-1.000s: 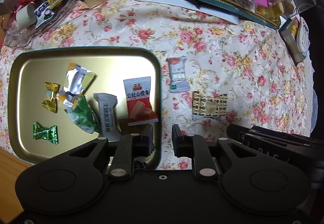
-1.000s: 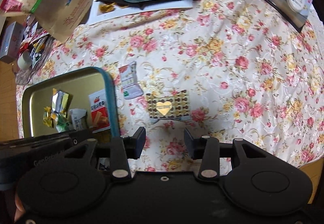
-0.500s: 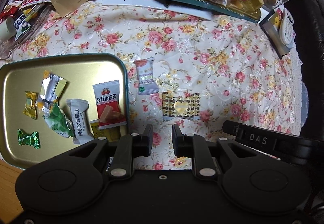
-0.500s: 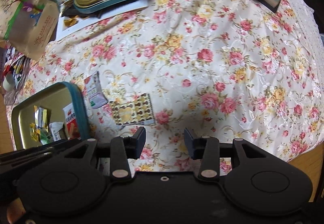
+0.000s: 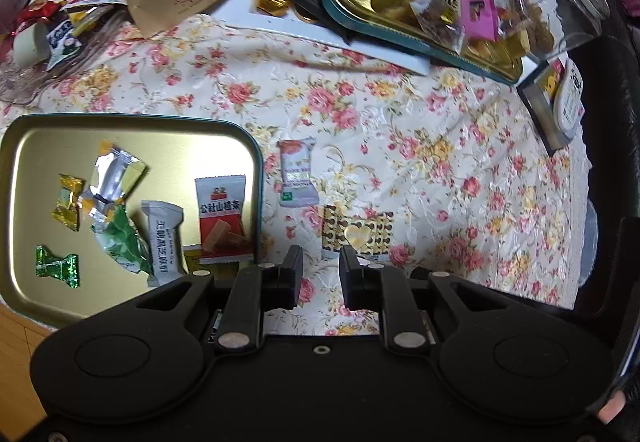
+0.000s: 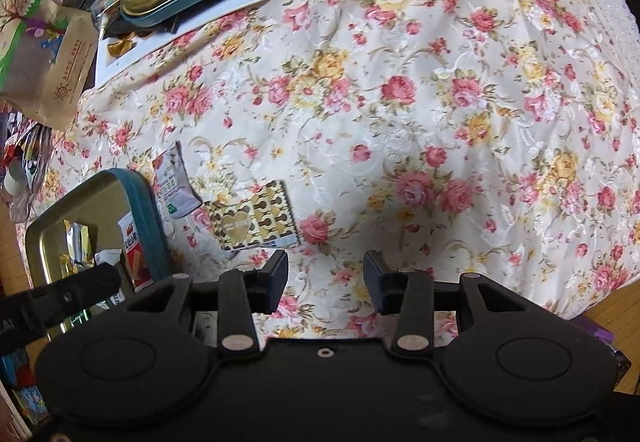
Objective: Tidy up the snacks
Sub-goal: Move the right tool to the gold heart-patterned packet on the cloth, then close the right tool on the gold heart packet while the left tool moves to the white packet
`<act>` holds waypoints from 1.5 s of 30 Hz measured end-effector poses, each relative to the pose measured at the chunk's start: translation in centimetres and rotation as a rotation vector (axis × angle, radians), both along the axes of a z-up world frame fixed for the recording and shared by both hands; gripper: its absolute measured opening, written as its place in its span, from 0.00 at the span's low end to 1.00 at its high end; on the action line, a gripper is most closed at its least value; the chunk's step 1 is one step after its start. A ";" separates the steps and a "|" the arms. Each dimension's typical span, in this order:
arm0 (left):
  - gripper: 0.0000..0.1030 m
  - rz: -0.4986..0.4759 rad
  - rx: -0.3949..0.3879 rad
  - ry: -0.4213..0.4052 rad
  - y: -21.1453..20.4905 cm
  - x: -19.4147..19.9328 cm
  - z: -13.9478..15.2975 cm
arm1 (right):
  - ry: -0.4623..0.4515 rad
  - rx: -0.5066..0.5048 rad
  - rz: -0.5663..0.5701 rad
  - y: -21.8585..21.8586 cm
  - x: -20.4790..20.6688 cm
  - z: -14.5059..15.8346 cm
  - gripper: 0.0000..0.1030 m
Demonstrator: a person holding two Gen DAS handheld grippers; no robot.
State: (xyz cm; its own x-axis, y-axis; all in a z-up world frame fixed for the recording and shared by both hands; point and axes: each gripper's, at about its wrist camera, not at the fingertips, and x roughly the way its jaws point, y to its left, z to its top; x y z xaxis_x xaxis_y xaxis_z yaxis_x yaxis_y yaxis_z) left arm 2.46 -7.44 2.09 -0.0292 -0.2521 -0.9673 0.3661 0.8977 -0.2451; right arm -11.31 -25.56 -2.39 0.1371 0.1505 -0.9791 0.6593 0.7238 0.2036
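Where cloth lies bare, heart-print packet just beyond empty right claw

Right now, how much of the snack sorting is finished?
Done: several wrapped snacks lie in the gold tray. In hand: nothing; the left claw and the right claw are both open and empty. Left: the white packet and the heart-patterned packet lie on the tablecloth beside the tray.

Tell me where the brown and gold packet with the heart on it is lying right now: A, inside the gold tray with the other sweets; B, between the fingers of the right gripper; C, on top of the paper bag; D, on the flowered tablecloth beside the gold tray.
D: the heart packet lies flat on the flowered tablecloth, outside the gold tray, with no fingers touching it.
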 end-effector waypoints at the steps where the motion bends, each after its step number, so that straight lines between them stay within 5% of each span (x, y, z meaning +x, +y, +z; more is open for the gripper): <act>1: 0.26 0.007 -0.002 -0.002 0.2 0.1 0.1 | -0.005 0.002 0.006 0.4 0.2 -0.1 0.43; 17: 0.26 0.044 -0.047 -0.013 2.6 0.4 1.4 | -0.101 0.005 0.015 4.3 3.8 -2.6 0.43; 24: 0.26 0.055 -0.061 -0.012 3.3 0.7 1.7 | -0.096 -0.085 0.058 6.1 5.7 -4.0 0.43; 27: 0.26 0.055 -0.072 -0.012 3.4 0.7 1.9 | -0.087 -0.150 0.087 7.0 6.1 -4.7 0.55; 35: 0.26 0.063 -0.074 -0.008 3.4 0.8 1.9 | -0.079 -0.212 0.126 7.5 6.6 -5.0 0.61; 45: 0.26 0.070 -0.047 -0.002 2.6 0.8 1.1 | -0.085 -0.180 0.152 6.5 5.9 -4.7 0.49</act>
State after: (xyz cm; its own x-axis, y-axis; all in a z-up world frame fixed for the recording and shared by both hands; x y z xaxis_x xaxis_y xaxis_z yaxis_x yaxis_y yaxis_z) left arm 3.29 -4.89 3.21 -0.0082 -0.2990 -0.9542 0.3036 0.9085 -0.2873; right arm -5.39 -19.06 -7.04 0.2096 -0.0003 -0.9778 0.5263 0.8428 0.1125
